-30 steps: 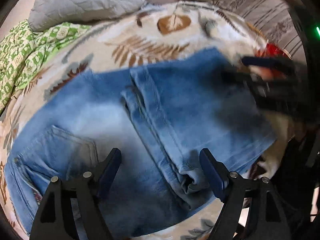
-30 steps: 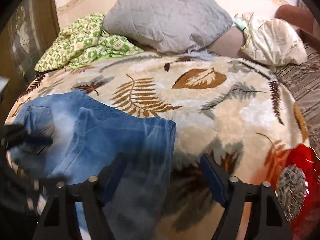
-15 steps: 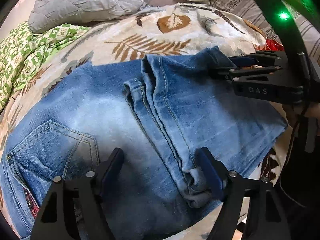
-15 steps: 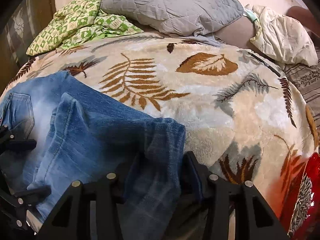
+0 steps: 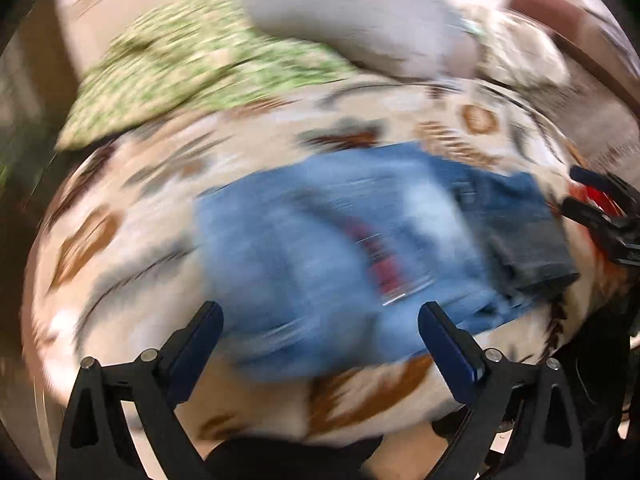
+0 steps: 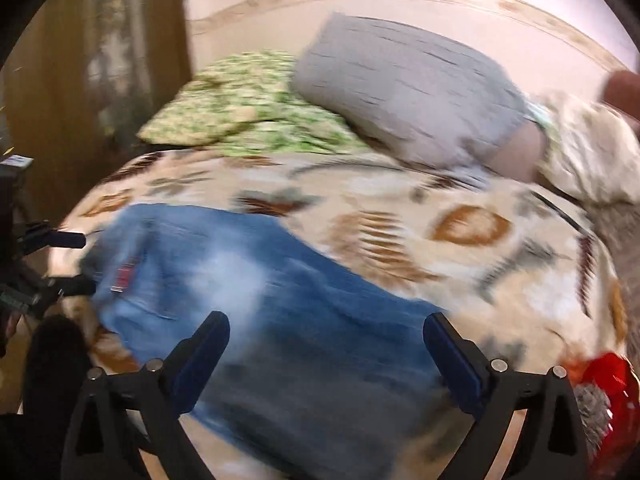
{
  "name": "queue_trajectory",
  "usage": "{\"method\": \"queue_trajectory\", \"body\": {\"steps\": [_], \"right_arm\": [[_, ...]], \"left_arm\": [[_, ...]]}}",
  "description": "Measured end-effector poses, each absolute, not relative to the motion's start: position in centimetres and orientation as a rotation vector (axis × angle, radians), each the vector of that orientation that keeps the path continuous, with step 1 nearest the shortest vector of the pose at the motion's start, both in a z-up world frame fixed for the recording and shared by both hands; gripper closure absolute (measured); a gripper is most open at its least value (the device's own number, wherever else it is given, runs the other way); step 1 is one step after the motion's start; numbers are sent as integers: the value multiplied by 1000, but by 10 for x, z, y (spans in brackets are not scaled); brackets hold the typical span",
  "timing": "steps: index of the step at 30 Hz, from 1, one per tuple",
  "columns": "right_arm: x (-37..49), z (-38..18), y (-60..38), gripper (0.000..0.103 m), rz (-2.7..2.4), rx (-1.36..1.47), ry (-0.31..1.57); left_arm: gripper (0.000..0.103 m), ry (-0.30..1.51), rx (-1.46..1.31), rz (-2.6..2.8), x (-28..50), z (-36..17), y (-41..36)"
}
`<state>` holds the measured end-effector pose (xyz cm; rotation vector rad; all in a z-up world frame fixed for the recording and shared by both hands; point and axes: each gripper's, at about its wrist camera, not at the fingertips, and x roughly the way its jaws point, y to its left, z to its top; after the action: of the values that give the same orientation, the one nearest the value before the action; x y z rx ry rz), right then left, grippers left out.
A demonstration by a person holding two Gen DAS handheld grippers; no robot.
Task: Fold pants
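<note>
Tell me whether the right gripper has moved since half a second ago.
Yes. The right gripper was shut on the jeans hem; now it is open and pulled back from the jeans toward the blanket's near edge, so the grey pillow looks farther away.

The right gripper [image 6: 326, 348] no longer pinches the hem of the jeans [image 6: 256, 304]; its blue pads now stand wide apart above the denim; both grippers have pulled back toward the near edge of the bed, and the left gripper [image 5: 320, 338] now hangs over that edge rather than over the pocket; the jeans lie folded in a compact bundle on the leaf-print blanket [image 5: 132, 240].
</note>
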<state>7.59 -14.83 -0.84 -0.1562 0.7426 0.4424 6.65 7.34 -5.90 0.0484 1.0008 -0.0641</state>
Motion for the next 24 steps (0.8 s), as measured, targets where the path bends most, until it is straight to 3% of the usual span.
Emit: {"method": "queue_trajectory", "body": {"steps": [11,17,24], "right_arm": [[46,-11,-42,4,696,-221,730],[-7,-30,43,4,798,-453,573],[-35,-71,134,5,712,-770,453]], "left_arm": [[1,1039,-332,95,52,-85,183],[1,1070,-422,8,115,-78,219],[1,1183,-374,-200,183,-111,203]]}}
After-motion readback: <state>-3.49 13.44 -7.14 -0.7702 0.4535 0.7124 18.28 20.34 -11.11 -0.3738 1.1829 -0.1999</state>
